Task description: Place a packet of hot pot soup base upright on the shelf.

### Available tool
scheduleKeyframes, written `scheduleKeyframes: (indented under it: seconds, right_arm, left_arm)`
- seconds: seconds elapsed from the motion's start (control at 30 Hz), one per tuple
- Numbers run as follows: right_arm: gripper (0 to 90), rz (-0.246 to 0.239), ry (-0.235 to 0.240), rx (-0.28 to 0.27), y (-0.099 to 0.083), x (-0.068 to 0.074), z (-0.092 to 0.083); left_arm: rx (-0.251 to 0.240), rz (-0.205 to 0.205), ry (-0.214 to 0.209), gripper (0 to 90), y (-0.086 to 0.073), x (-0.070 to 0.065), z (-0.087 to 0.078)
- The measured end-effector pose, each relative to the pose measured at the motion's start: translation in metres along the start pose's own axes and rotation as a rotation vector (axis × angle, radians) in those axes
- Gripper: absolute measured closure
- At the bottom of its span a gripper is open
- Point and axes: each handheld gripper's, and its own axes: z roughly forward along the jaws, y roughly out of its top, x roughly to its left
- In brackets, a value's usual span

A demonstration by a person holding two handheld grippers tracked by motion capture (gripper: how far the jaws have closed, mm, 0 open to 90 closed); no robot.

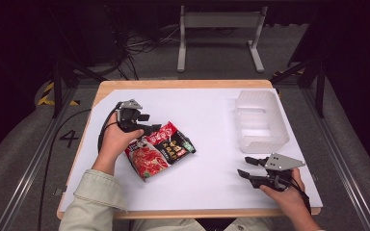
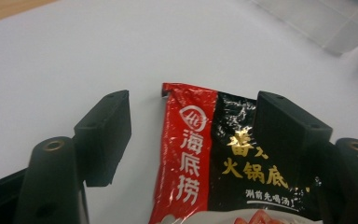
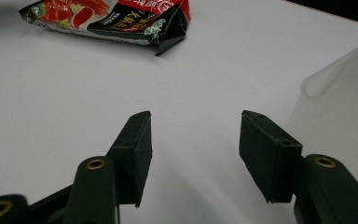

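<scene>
I'm seeing a glossy red-and-black packet (image 1: 160, 149) with white and gold lettering on the white table sheet (image 1: 207, 178); beside it sit a frosted translucent bin (image 1: 260, 120) and my black grippers (image 1: 248, 167).

A wooden table (image 1: 183, 84) under a white sheet (image 1: 212, 144) stands on grey floor (image 1: 24, 144) — beyond the table a white metal stand (image 1: 220, 21), cables (image 1: 135, 48) left of it, darkness behind.
</scene>
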Motion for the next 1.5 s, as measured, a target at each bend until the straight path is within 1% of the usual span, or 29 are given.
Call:
scheduleKeyframes:
  seconds: [0.03, 0.07, 0.13, 0.2, 0.23, 0.3, 0.33, 0.37, 0.4, 0.43, 0.5, 0.53, 0.57, 0.67, 0.83, 0.9, 0.93, 1.03, 1.07, 1.1, 1.13, 1.2, 1.23, 1.27, 1.3, 1.33, 1.37, 1.5]
  right_arm:
    - [44.2, 0.0, -0.001, 0.001, 0.0, 0.0, 0.0]
    - [44.2, -0.001, -0.002, 0.0, 0.0, 0.0, -0.001]
    - [44.1, -0.003, -0.003, 0.002, 0.0, 0.001, -0.001]
    - [44.0, -0.006, -0.004, 0.005, -0.001, 0.001, -0.001]
    - [43.9, -0.007, -0.003, 0.005, -0.001, 0.001, -0.001]
    - [43.8, -0.006, -0.002, 0.005, -0.001, 0.001, -0.001]
    - [43.8, -0.005, -0.002, 0.005, -0.001, 0.001, -0.001]
    - [43.7, -0.004, -0.003, 0.007, -0.002, 0.001, -0.002]
    - [43.6, -0.003, -0.001, 0.007, -0.002, 0.001, -0.002]
    - [43.6, -0.001, -0.003, 0.008, -0.002, 0.001, -0.002]
    - [43.4, 0.0, -0.007, 0.006, -0.003, 0.002, -0.004]
    - [43.4, 0.0, -0.007, 0.006, -0.003, 0.002, -0.004]
    - [43.2, 0.002, -0.007, 0.007, -0.003, 0.002, -0.004]
    - [43.1, 0.007, -0.012, 0.009, -0.005, 0.001, -0.006]
    - [43.1, 0.012, -0.024, 0.008, -0.007, 0.002, -0.009]
    - [43.0, 0.014, -0.027, 0.008, -0.007, 0.002, -0.01]
    - [43.0, 0.014, -0.03, 0.008, -0.008, 0.002, -0.011]
    - [43.0, 0.016, -0.032, 0.009, -0.009, 0.002, -0.012]
    - [43.0, 0.016, -0.032, 0.009, -0.009, 0.002, -0.013]
    - [42.9, 0.018, -0.033, 0.01, -0.009, 0.002, -0.013]
    - [42.9, 0.019, -0.033, 0.011, -0.01, 0.002, -0.013]
    - [42.9, 0.018, -0.033, 0.012, -0.01, 0.002, -0.013]
    - [42.9, 0.019, -0.033, 0.012, -0.01, 0.002, -0.013]
    - [42.9, 0.018, -0.033, 0.013, -0.01, 0.002, -0.013]
    - [42.9, 0.02, -0.032, 0.012, -0.01, 0.002, -0.012]
    - [42.9, 0.018, -0.032, 0.013, -0.009, 0.002, -0.012]
    - [42.9, 0.019, -0.031, 0.013, -0.009, 0.003, -0.012]
    - [42.7, 0.019, -0.03, 0.013, -0.009, 0.003, -0.012]
  left_arm:
    - [0.001, -0.003, -0.009, 30.7, -0.001, 0.001, 0.004]
    - [0.001, 0.003, -0.01, 30.8, -0.002, 0.001, 0.007]
    - [0.008, 0.0, -0.017, 32.3, -0.004, 0.003, 0.012]
    - [0.005, -0.03, -0.036, 33.2, -0.007, 0.004, 0.017]
    - [0.009, -0.029, -0.041, 33.2, -0.008, 0.006, 0.02]
    - [0.015, -0.032, -0.041, 33.0, -0.01, 0.008, 0.023]
    - [0.034, -0.033, -0.035, 33.0, -0.011, 0.011, 0.026]
    - [0.044, -0.041, -0.031, 33.1, -0.013, 0.012, 0.028]
    - [0.052, -0.04, -0.031, 34.1, -0.014, 0.014, 0.03]
    - [0.056, -0.052, -0.031, 35.0, -0.015, 0.016, 0.033]
    - [0.07, -0.089, -0.067, 37.1, -0.016, 0.018, 0.038]
    - [0.07, -0.089, -0.067, 38.1, -0.016, 0.018, 0.038]
    - [0.077, -0.109, -0.079, 38.1, -0.016, 0.019, 0.04]
    - [0.104, -0.115, -0.073, 39.6, -0.015, 0.019, 0.044]
    - [0.151, -0.152, -0.066, 43.9, -0.015, 0.023, 0.049]
    - [0.181, -0.147, -0.06, 45.5, -0.015, 0.023, 0.052]
    - [0.19, -0.155, -0.057, 46.1, -0.015, 0.022, 0.054]
    - [0.225, -0.146, -0.055, 47.3, -0.013, 0.022, 0.058]
    - [0.235, -0.154, -0.058, 47.9, -0.013, 0.022, 0.059]
    - [0.235, -0.152, -0.057, 48.2, -0.013, 0.023, 0.059]
    - [0.234, -0.164, -0.061, 49.1, -0.013, 0.023, 0.059]
    - [0.234, -0.167, -0.069, 50.1, -0.013, 0.024, 0.059]
    - [0.234, -0.166, -0.075, 51.6, -0.013, 0.024, 0.059]
    - [0.237, -0.161, -0.085, 55.2, -0.013, 0.023, 0.06]
    - [0.241, -0.156, -0.082, 59.4, -0.013, 0.022, 0.061]
    - [0.245, -0.142, -0.078, 59.8, -0.013, 0.02, 0.061]
    - [0.248, -0.134, -0.08, 62.4, -0.013, 0.02, 0.061]
    - [0.242, -0.122, -0.062, 66.5, -0.013, 0.018, 0.061]
